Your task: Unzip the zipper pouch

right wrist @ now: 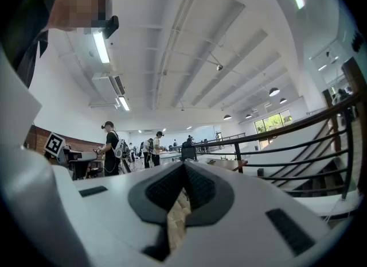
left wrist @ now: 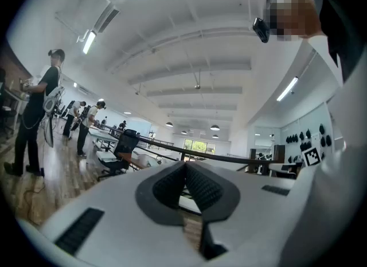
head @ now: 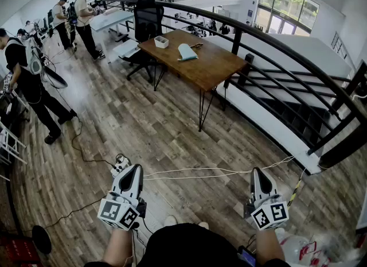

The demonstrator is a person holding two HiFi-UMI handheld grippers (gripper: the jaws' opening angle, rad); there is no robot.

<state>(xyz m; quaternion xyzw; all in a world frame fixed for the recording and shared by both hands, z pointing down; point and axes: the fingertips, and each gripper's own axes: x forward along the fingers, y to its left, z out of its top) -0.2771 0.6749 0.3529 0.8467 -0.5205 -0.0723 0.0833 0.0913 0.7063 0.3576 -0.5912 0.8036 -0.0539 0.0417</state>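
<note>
**A:** Which step of the task is judged to be in hand?

**B:** Only the approach. The unzipping itself has not been started. The left gripper (head: 134, 169) and the right gripper (head: 258, 172) are held low in front of the body, over the wooden floor (head: 143, 128), well apart from any work surface.

**A:** How are the jaws found to stand?

**B:** Both pairs are clenched with nothing in them. In the left gripper view the ribbed pads (left wrist: 202, 189) are seen pressed tip to tip, and the same is seen of the pads (right wrist: 198, 186) in the right gripper view. Only the room is seen beyond them.

**A:** Where is the pouch to be found?

**B:** A pale blue-green item, taken to be the zipper pouch (head: 187, 52), is seen lying on the wooden table (head: 215, 68) across the room. A small white container (head: 161, 42) stands near it. The zipper and its pull are too small to be made out from here.

**A:** What is called for next?

**B:** The table must be walked up to, and the cables (head: 195, 174) lying on the floor should be stepped over. Both jaws would then have to be opened. One would be closed on the pouch body to steady it, and the other on the zipper pull.
</note>
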